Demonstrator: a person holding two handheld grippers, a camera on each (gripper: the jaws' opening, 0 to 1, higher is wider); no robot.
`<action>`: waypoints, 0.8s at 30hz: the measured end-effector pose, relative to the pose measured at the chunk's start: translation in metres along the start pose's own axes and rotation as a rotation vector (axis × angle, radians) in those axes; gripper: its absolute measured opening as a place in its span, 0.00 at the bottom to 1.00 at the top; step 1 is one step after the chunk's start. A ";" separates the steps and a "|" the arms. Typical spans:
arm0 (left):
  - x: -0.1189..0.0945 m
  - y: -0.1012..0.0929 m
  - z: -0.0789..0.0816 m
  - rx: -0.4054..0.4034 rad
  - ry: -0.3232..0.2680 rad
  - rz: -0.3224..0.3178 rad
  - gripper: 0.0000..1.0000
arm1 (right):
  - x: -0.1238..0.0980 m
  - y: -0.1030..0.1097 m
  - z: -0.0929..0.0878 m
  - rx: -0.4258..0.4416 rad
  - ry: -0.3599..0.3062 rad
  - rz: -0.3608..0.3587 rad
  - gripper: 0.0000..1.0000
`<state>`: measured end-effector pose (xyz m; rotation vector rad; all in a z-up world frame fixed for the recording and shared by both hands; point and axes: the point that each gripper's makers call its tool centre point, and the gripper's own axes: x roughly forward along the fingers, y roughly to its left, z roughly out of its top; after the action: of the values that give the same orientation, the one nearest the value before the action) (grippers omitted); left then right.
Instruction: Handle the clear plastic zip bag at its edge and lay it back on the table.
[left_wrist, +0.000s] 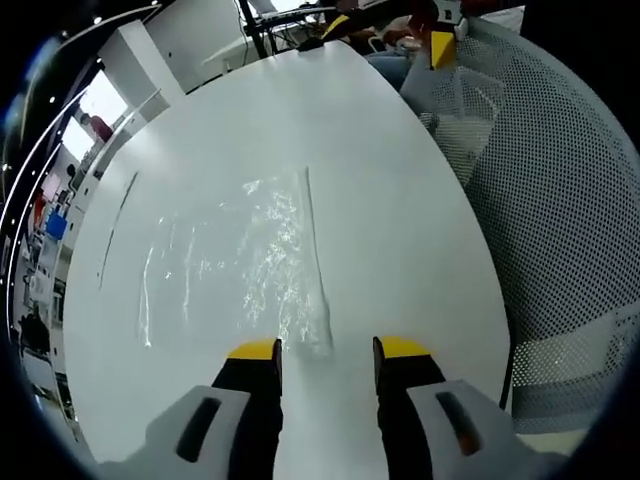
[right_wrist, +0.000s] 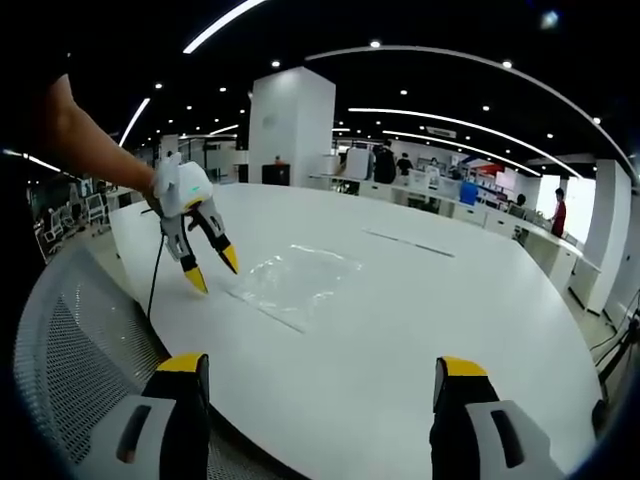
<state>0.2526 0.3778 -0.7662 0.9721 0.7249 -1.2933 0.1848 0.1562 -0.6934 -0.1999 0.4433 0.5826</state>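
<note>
On the bench: large white oval bench (left_wrist: 400, 230); smooth and glossy, reflecting ceiling lights
Task item: clear, crinkled plastic zip bag (left_wrist: 250, 260), rectangular, lying flat on the bench near its edge; also in the right gripper view (right_wrist: 295, 280)
Bag edge: a straight ridge, probably the zip strip, runs along one long side toward the left gripper; its near corner lies just ahead of the jaw tips
Left gripper: grey body with yellow-tipped black jaws (left_wrist: 327, 350); jaws apart and holding nothing, straddling the line of the ridge; seen from the right gripper view (right_wrist: 212, 268) hanging tips-down just beside the bag's near edge; whether a tip touches the film cannot be told
Right gripper: same make (right_wrist: 320, 368); jaws wide apart and empty, well apart from the bag, low over the bench edge
Handling, judged: very light, limp, thin film; slippery on the glossy top; likely to slide or fold rather than lift cleanly; the stiffer zip ridge or a corner offers the surest pinch
Seating: white perforated mesh chair back (left_wrist: 560, 210) beside the bench
Hard to make out: the bag's far outline melts into glare; contents, if any, not discernible; whether the zip is closed cannot be told; a thin dark line on the bench (left_wrist: 118, 225) is unidentified
</note>
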 end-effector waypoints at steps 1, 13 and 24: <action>0.000 0.001 0.000 -0.008 0.000 0.000 0.32 | 0.000 0.000 0.000 0.000 0.001 0.000 0.93; 0.005 -0.003 -0.004 -0.032 0.023 -0.031 0.26 | -0.001 0.001 0.001 0.004 0.003 -0.007 0.93; 0.008 -0.003 -0.005 -0.044 0.026 -0.063 0.23 | 0.000 0.003 -0.002 0.000 0.016 0.002 0.92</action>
<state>0.2509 0.3787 -0.7760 0.9385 0.8059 -1.3163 0.1824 0.1577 -0.6949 -0.2046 0.4594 0.5830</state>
